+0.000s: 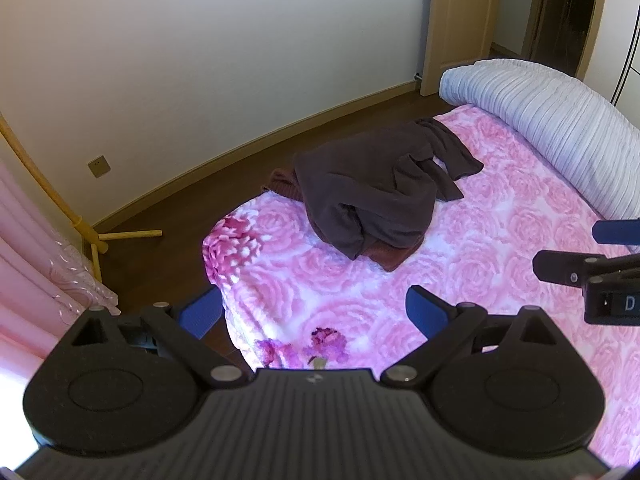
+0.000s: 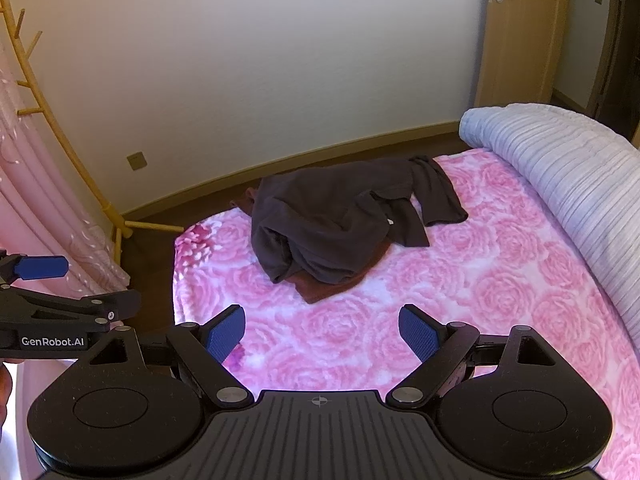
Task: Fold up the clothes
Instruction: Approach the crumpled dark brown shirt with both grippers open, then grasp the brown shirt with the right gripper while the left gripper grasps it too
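A crumpled dark brown garment (image 1: 376, 184) (image 2: 340, 220) lies heaped near the far left corner of the bed. It rests on a folded reddish-brown cloth (image 1: 394, 254) (image 2: 340, 280) that shows under its edges. My left gripper (image 1: 316, 312) hovers open above the bed's near corner, well short of the heap, with nothing between its blue pads. My right gripper (image 2: 322, 334) is open too and empty, over the pink bedspread in front of the heap. Each gripper appears at the edge of the other's view.
The bed carries a pink rose-patterned spread (image 1: 500, 264) (image 2: 500, 280). A rolled grey-white ribbed quilt (image 1: 552, 128) (image 2: 568, 172) lies along its right side. Dark wood floor (image 1: 180, 216) runs along the white wall. A bamboo coat stand (image 2: 116, 220) and pink curtain (image 1: 36, 272) stand at the left, a wooden door (image 2: 516, 32) at the back right.
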A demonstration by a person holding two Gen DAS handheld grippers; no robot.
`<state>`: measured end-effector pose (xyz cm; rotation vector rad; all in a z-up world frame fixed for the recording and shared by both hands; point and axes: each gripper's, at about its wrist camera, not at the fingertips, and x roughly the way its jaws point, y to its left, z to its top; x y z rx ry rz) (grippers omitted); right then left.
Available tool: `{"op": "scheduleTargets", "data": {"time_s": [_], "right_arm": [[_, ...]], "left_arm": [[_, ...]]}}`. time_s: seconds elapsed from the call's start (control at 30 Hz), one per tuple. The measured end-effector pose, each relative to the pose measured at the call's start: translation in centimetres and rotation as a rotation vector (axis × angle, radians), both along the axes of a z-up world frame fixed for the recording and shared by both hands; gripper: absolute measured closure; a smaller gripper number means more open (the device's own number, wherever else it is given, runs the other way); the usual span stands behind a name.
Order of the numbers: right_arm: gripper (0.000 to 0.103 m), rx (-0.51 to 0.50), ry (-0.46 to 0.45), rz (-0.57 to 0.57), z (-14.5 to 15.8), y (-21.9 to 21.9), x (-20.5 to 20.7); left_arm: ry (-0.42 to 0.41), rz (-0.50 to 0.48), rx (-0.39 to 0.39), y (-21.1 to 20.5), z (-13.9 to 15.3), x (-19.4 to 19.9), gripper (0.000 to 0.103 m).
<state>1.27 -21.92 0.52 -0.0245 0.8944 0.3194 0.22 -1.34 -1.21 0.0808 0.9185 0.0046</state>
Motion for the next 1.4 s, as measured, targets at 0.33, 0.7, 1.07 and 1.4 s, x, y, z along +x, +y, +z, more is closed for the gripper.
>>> {"op": "scheduleTargets", "data": {"time_s": [0.33, 0.7, 1.07, 1.4], "right_arm": [[0.016, -0.003, 0.003, -0.006, 0.1, -0.3, 0.1], [0.016, 0.007, 0.013, -0.005, -0.3, -0.8, -0.2], [0.016, 0.015, 0.017, 0.015, -0.7, -0.7, -0.5], [0.016, -0.039, 0.0, 0.061, -3.1, 0.2, 1.0]], "left_arm": [[0.005, -0.017, 0.019, -0.4, 0.0, 0.0, 0.006], [0.028, 0.004, 0.04, 0.0, -0.3, -0.5, 0.006], [0.035, 0.026, 0.037, 0.4, -0.3, -1.4, 0.006], [0.003, -0.119, 0.072, 2.3, -2.4, 1.6, 0.006]]}}
